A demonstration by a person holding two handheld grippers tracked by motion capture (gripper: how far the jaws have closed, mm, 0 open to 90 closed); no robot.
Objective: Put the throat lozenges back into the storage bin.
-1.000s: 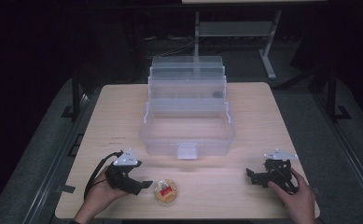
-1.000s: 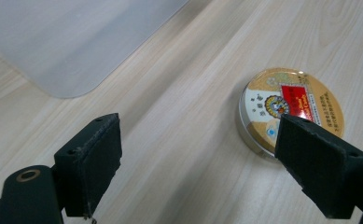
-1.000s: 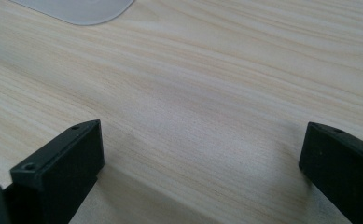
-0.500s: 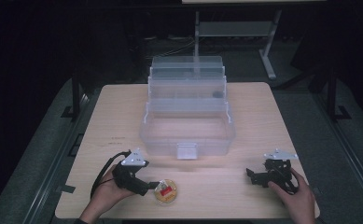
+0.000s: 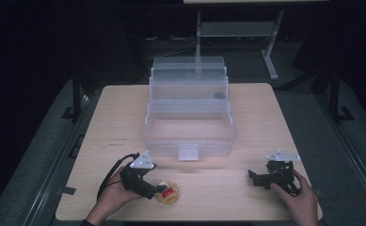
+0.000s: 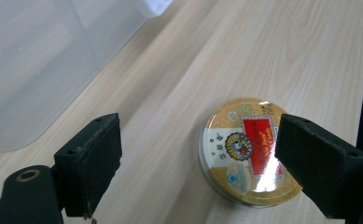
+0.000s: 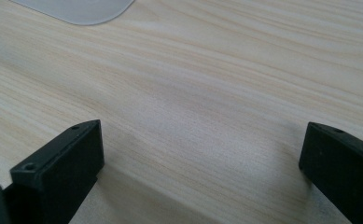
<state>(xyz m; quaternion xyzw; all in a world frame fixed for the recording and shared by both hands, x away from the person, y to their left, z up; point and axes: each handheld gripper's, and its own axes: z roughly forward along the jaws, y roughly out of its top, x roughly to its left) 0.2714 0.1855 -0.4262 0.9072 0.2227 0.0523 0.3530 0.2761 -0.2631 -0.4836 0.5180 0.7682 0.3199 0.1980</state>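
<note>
Round tin (image 5: 167,193), gold with a red label on its lid, lies flat on the pale wooden bench (image 5: 265,117) near the front edge, left of centre. At the far left of the high view, a hand (image 5: 112,197) comes in from the bottom and holds the left gripper (image 5: 158,190), whose cable loops back beside the wrist and whose grey plate sits on top. Its tips reach the tin. In the left gripper view, the left gripper (image 6: 198,163) has its jaws spread wide with nothing clamped; the tin (image 6: 249,151) sits toward the right-hand jaw, which overlaps its edge, while the other jaw stands well apart from it.

Behind the tin, at the bench's middle, stands a clear plastic tiered box (image 5: 190,115), open, its trays stepped back in rising rows, with a small dark item in an upper tray and a latch at the front. A frosted corner of the box (image 6: 39,70) shows beyond the left-hand jaw.

Farther right, the right gripper (image 5: 258,178) rests near the front of the bench, held by the other hand (image 5: 300,202). In the right gripper view, the right gripper (image 7: 200,158) is wide open over bare wood, holding nothing.
</note>
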